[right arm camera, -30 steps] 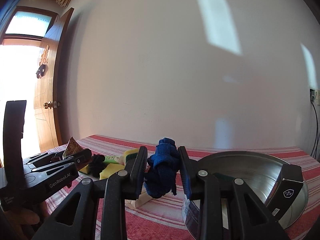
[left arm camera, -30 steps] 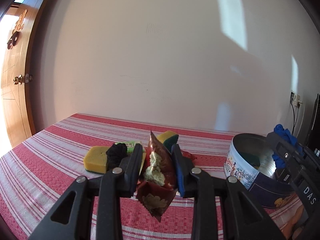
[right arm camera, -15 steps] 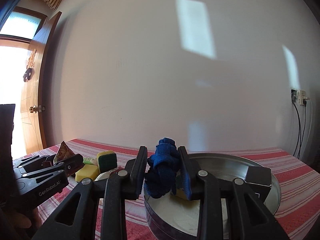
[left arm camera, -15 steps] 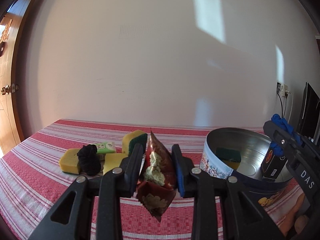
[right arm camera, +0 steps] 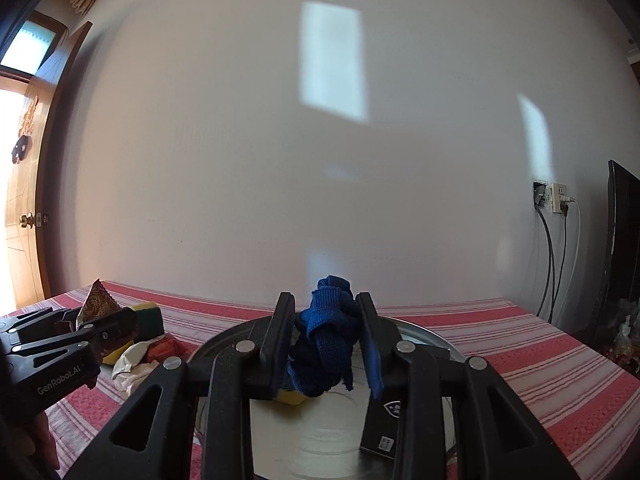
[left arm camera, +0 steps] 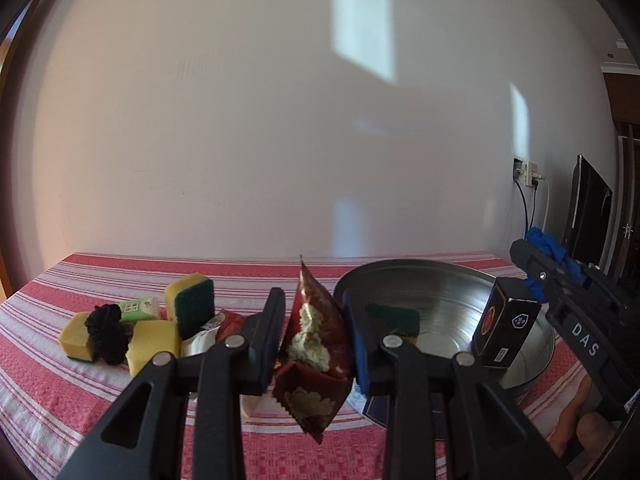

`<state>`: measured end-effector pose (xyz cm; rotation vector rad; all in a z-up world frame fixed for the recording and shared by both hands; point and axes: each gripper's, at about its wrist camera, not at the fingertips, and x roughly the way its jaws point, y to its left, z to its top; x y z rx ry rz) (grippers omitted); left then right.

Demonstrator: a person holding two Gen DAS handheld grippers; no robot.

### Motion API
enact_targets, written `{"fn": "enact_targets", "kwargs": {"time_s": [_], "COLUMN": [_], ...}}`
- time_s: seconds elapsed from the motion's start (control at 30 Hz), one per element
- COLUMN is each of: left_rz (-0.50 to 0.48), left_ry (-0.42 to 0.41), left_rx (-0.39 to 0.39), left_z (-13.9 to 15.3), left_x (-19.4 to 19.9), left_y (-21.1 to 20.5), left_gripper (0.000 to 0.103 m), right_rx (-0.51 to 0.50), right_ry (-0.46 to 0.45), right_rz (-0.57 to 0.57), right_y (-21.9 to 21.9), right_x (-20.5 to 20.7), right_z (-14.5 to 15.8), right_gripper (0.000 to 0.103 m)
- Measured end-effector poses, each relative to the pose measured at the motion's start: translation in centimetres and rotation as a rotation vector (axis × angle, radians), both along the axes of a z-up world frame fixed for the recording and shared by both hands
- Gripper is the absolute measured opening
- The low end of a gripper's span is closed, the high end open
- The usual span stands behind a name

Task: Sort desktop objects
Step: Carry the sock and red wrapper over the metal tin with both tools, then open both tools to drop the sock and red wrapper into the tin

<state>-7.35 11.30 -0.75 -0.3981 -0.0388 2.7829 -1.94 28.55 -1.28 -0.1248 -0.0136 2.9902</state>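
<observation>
The left gripper [left arm camera: 314, 344] is clamped on a red sachet [left arm camera: 316, 344]; the right gripper [right arm camera: 326, 350] is clenched around a blue cloth [right arm camera: 326, 348], by which the round tin [right arm camera: 420, 334] is partly hidden.

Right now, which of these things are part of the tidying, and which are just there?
Part of the job: dark red foil packet; knotted blue cloth; round metal tin; yellow-green sponges; black box.

Just there: wall socket with cables; wooden door.
</observation>
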Motion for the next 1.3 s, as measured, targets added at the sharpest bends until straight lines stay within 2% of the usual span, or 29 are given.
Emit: {"fn": "enact_targets", "kwargs": {"time_s": [0.23,0.43,0.63,0.77,0.97,1.2,1.23,1.27,1.3], "left_rz": [-0.086,-0.137,-0.147,-0.146,-0.138,-0.119,-0.109,-0.097,-0.088], "left_ry": [0.011,-0.009,-0.03,-0.047,-0.078,-0.072,-0.069,-0.065,-0.059], "left_rx": [-0.021,-0.035,-0.07,-0.089,-0.084,-0.09,-0.09,-0.091,-0.09], "left_z": [0.9,0.4,-0.2,-0.7,-1.1,-1.0,-1.0,-0.9,-0.9], "left_x": [-0.2,-0.9,-1.7,-2.4,-2.9,-2.8,-2.8,-2.7,-2.6], "left_y": [4.3,7.8,10.5,11.7,12.1,12.4,12.3,12.3,12.3], "left_gripper": [0.03,0.03,0.03,0.03,0.03,0.031,0.032,0.039,0.047], "right_rx": [0.01,0.022,0.044,0.012,0.002,-0.021,-0.024,-0.023,-0.019], "right_ry": [-0.011,-0.028,-0.049,-0.084,-0.166,-0.179,-0.185,-0.19,-0.185], "right_rz": [-0.068,-0.106,-0.111,-0.103,-0.055,-0.032,-0.021,-0.022,-0.024], "right_y": [3.2,4.9,5.9,7.1,7.5,8.2,8.4,9.0,9.1], "right_x": [0.1,-0.4,-0.8,-1.4,-2.9,-3.2,-3.4,-3.9,-3.8], "right_z": [0.5,0.4,0.1,-0.2,-1.0,-1.7,-1.7,-1.7,-1.7], "right_gripper": [0.034,0.034,0.034,0.034,0.034,0.034,0.037,0.041,0.052]}}
